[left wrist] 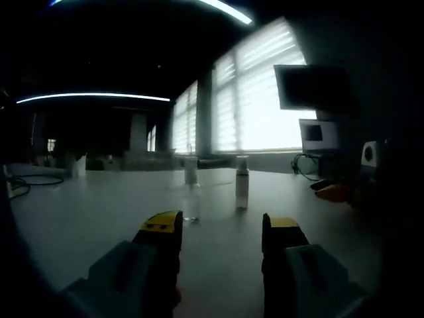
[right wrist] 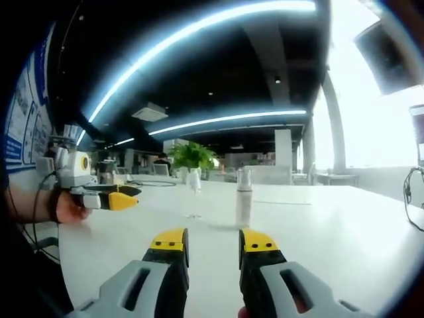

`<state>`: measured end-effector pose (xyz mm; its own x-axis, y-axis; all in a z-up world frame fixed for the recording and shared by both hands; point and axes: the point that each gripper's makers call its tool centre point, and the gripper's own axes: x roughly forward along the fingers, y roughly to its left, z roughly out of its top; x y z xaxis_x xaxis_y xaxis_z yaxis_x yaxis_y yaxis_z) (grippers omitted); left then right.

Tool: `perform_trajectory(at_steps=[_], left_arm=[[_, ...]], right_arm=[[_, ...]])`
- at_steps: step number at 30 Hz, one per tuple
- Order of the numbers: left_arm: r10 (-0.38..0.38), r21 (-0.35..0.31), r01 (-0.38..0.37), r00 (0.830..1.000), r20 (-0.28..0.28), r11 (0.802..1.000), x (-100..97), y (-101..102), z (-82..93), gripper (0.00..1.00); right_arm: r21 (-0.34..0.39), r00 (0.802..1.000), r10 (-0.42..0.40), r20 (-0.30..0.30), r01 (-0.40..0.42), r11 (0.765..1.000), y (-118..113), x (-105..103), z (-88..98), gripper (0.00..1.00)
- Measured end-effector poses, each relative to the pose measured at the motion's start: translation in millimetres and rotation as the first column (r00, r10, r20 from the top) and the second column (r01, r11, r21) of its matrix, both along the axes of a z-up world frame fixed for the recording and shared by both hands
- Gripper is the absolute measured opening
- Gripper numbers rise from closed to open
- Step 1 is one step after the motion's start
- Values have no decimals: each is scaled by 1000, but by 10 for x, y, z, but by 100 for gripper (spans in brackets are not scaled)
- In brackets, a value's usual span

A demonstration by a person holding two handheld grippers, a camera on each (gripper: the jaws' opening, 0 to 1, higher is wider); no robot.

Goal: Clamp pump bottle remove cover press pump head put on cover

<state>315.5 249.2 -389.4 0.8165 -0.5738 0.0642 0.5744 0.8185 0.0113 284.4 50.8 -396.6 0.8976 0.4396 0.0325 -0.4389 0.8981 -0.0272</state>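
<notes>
Left gripper view: the left gripper point(left wrist: 220, 232) hangs low over the pale table point(left wrist: 86, 212), jaws spread wide with nothing between them. Ahead, well apart from the tips, stand two small bottles. The nearer one is a clear pump bottle point(left wrist: 191, 192) with a pale head; just right of it and slightly farther off is a white bottle point(left wrist: 242, 189) with a clear cover on top. Both are upright and apart from each other. At the right edge, the yellow tip of the right gripper point(left wrist: 331, 191) shows dimly. Bright blinds backlight the scene, so detail on the bottles is poor.

Right gripper view: the right gripper point(right wrist: 213, 248) has its jaws released with a narrow gap, gripping nothing. The white bottle point(right wrist: 244, 197) stands ahead of the tips, cover on; the clear pump bottle point(right wrist: 193, 192) lies beyond and to the left. The left gripper point(right wrist: 122, 197) comes in from the left, held by a hand point(right wrist: 69, 207).

Progress, judged: nothing clamped yet, cover not removed. All steps remain: clamp, uncover, press, recap.
</notes>
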Motion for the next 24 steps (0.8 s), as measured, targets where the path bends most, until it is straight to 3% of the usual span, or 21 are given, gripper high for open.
perform_trajectory(at_steps=[8, 16, 17, 18, 19, 21, 24], left_arm=[[-29, -36, 29, 1000, -1, 999, -158, 0, 37, 41], [-31, -46, 31, 999, -4, 998, -176, -7, 40, 41], [-30, -50, 30, 1000, -5, 998, -158, 19, 31, 41], [-30, -52, 30, 1000, -5, 998, -157, 22, 33, 41], [-31, -52, 31, 1000, -4, 998, -153, 24, 29, 41], [-32, -46, 32, 999, -1, 998, -164, 6, 33, 41], [-30, -41, 30, 1000, -2, 999, -159, 4, 28, 40]], right_arm=[[-14, 1000, 8, -4, -8, 1000, 8, 12, -24, 27], [-2, 999, 32, -20, -32, 999, 16, 22, -34, 31], [-12, 1000, 22, -11, -22, 1000, -7, 35, -25, 31], [-82, 1000, 6, 8, -5, 997, -53, 62, -34, 31], [-84, 1000, 4, 6, -4, 996, -63, 74, -46, 31], [-37, 1000, 4, -13, -5, 999, -107, 90, -63, 31], [-35, 1000, 12, -11, -12, 999, -90, 87, -58, 31]])
